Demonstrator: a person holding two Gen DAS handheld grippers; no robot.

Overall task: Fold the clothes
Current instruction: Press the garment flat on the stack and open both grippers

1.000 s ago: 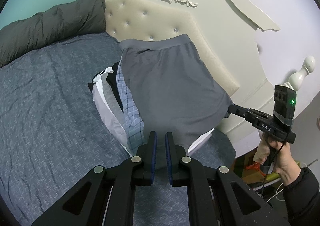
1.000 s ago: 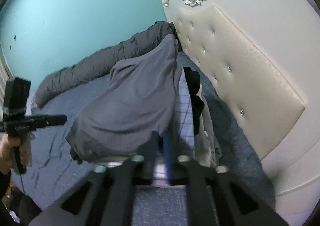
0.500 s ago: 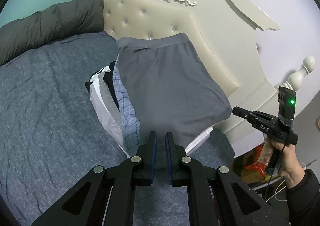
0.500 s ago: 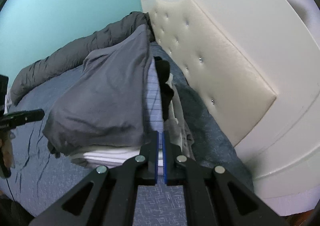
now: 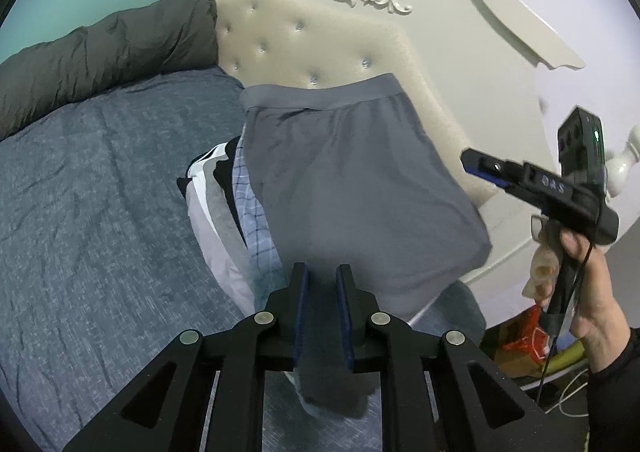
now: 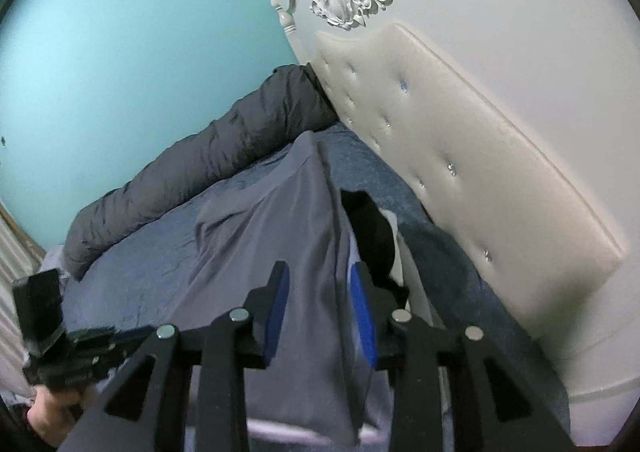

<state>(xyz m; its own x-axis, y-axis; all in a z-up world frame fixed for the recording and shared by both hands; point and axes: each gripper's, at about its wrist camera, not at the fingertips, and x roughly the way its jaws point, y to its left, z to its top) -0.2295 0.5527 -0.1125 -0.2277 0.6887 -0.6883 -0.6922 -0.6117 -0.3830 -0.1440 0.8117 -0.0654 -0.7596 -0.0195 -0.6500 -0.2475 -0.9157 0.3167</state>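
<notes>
A grey folded garment [image 5: 352, 188] lies on top of a stack of folded clothes [image 5: 224, 220] beside the headboard. My left gripper [image 5: 322, 276] sits at its near edge. Its jaws are opening, with a fold of the grey cloth running between and under them, and the pads stand off it. In the right wrist view the same grey garment [image 6: 272, 236] spreads below my right gripper [image 6: 320, 272]. Those jaws are also opening, and nothing is pinched between them. From the left wrist view, the right gripper [image 5: 472, 164] hovers off the garment's right corner, held by a hand [image 5: 588, 292].
The bed's blue-grey sheet [image 5: 100, 192] stretches to the left, with a dark rolled duvet [image 5: 100, 48] along the far side. A cream tufted headboard [image 5: 300, 24] rises right behind the stack. Cables and an orange-red item [image 5: 528, 336] lie on the floor at the right.
The right gripper let go of the grey garment's corner, pulled back and up, and spread its jaws. The left jaws widened a little. The garment has settled flat on the stack.
</notes>
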